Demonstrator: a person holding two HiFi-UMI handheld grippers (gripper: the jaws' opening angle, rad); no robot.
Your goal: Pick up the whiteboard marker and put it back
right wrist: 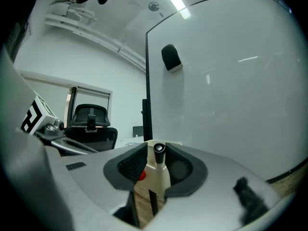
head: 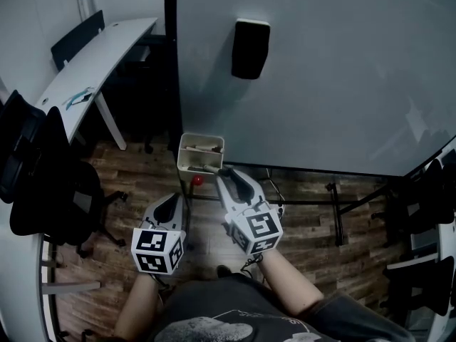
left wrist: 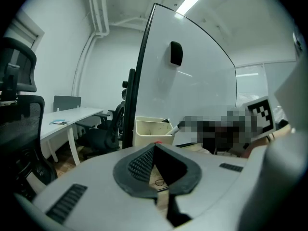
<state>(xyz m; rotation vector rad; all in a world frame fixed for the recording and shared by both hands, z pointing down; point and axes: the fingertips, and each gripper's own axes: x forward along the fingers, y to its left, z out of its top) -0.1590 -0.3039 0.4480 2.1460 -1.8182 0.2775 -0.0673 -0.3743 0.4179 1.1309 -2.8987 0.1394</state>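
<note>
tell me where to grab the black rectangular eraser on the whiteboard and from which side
Grip the black rectangular eraser across its two long side edges, coming straight at the whiteboard face. It sits upright and flat on the board, taller than wide, so probably only its width fits between jaws. The left gripper is shut and empty; the right gripper holds the black-capped whiteboard marker.

Your whiteboard marker (right wrist: 159, 149), white with a black end, sits pinched in your right gripper (head: 222, 171), tip at the cream holder's (head: 187, 147) near rim.
</note>
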